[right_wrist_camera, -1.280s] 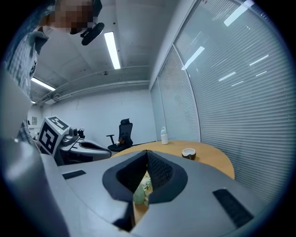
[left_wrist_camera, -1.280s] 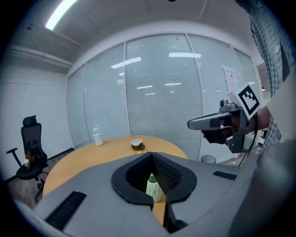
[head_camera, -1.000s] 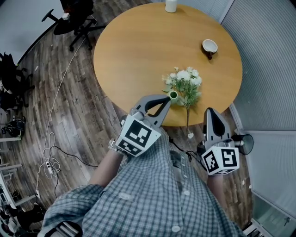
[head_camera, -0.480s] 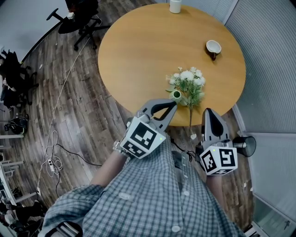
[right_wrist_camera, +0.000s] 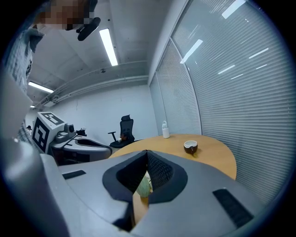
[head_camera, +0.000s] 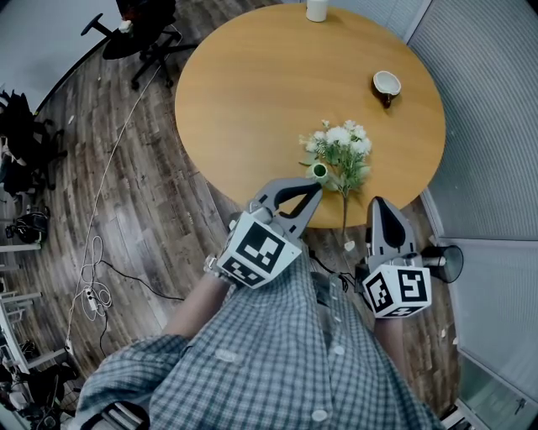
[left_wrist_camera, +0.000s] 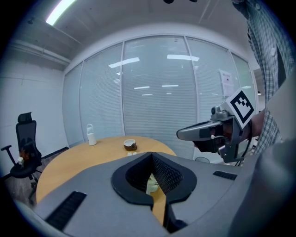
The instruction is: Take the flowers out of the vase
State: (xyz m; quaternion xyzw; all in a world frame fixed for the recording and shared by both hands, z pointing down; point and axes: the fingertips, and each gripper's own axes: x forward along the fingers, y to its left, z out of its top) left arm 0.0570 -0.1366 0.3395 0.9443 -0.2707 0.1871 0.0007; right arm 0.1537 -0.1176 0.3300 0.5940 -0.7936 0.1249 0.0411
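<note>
Plenty of bare wood across the left and middle of the round table [head_camera: 244, 92]; a hand could sweep in there from the near-left edge. The crowding is at the near-right rim. The flowers [head_camera: 340, 149] spread wide beside the small vase [head_camera: 318, 172], with one long stem running to the near edge. The left gripper [head_camera: 314, 188], jaws together, sits just short of the vase. The right gripper [head_camera: 382, 203], jaws together too, hangs off the edge just right of that stem, so the lane between them is narrow. Farther back, a cup [head_camera: 384, 84] sits near the right rim and a white bottle [head_camera: 316, 9] at the far rim, both well apart from the flowers. The blind-covered glass wall [head_camera: 492, 109] hems in the right side.
</note>
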